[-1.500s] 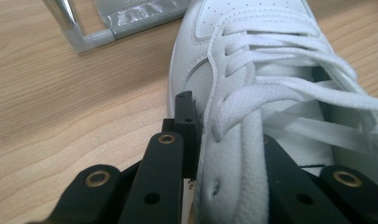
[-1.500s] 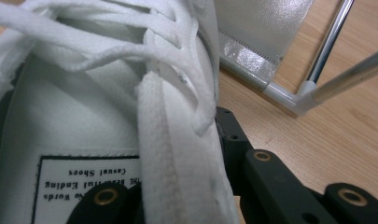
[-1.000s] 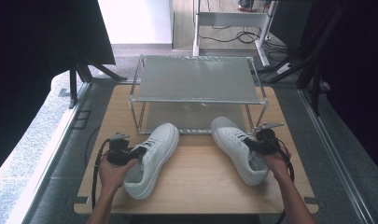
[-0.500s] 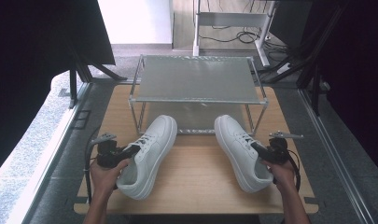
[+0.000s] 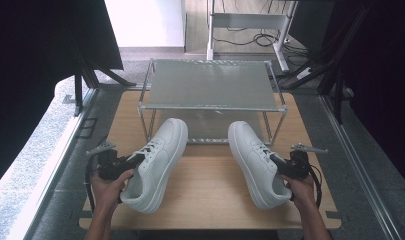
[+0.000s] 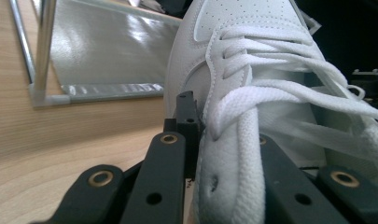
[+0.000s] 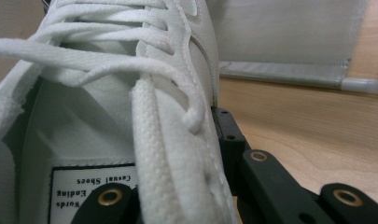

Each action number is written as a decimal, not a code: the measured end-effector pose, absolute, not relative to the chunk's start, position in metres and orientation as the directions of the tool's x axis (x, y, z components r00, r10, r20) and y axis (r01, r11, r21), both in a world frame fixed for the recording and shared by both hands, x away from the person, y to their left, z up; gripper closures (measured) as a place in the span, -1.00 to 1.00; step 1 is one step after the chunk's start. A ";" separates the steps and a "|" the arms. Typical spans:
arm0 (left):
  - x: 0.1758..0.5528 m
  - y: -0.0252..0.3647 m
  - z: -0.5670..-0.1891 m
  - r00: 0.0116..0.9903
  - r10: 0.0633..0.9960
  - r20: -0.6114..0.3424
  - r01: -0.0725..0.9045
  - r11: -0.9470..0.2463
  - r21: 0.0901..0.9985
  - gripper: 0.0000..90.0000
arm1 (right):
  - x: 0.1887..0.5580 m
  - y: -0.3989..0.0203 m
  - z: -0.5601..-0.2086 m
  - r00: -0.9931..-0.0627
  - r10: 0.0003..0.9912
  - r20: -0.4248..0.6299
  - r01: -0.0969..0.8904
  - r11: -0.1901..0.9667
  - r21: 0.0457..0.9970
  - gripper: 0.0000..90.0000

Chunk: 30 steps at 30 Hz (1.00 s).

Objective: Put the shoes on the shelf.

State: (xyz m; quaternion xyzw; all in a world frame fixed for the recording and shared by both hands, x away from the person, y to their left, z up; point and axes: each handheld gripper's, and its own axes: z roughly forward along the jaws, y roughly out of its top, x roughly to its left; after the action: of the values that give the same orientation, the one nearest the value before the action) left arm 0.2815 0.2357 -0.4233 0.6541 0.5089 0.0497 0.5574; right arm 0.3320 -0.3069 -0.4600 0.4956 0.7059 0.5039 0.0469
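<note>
Two white lace-up sneakers lie on the wooden table, toes toward the rack. My left gripper (image 5: 139,160) is shut on the left sneaker (image 5: 162,150), clamping its side wall near the laces. In the left gripper view (image 6: 224,140) one black jaw sits outside the wall and the other inside the shoe (image 6: 233,60). My right gripper (image 5: 275,160) is shut the same way on the right sneaker (image 5: 250,150). The right gripper view (image 7: 177,140) shows that shoe's wall (image 7: 168,154) between the jaws, with a label inside. I cannot tell whether either sole is off the board.
A metal-framed rack (image 5: 210,85) with a silvery mesh shelf stands at the back of the wooden table (image 5: 210,195), just beyond the toes. Dark stands and cables surround the table. The table's front edge is close under both hands.
The left hand has shifted left and the left sneaker looks slightly raised. The right hand has drawn its sneaker a little right and toward the person. Both grips are unchanged.
</note>
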 end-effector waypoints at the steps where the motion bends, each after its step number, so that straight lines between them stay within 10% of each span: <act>1: 0.281 0.236 -0.423 0.479 0.719 -0.503 0.608 0.141 0.781 0.86 | 0.331 -0.306 -0.459 -0.508 0.742 0.437 0.648 -0.004 0.761 0.92; 30: 0.277 0.230 -0.404 0.539 0.678 -0.499 0.554 0.161 0.817 0.86 | 0.324 -0.302 -0.426 -0.575 0.667 0.474 0.584 -0.072 0.809 0.92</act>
State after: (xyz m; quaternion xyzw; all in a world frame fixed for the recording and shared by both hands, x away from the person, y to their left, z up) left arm 0.2769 0.2295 -0.4038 0.6456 0.4772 0.0524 0.5939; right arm 0.3238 -0.3023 -0.4262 0.4597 0.6803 0.5696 0.0364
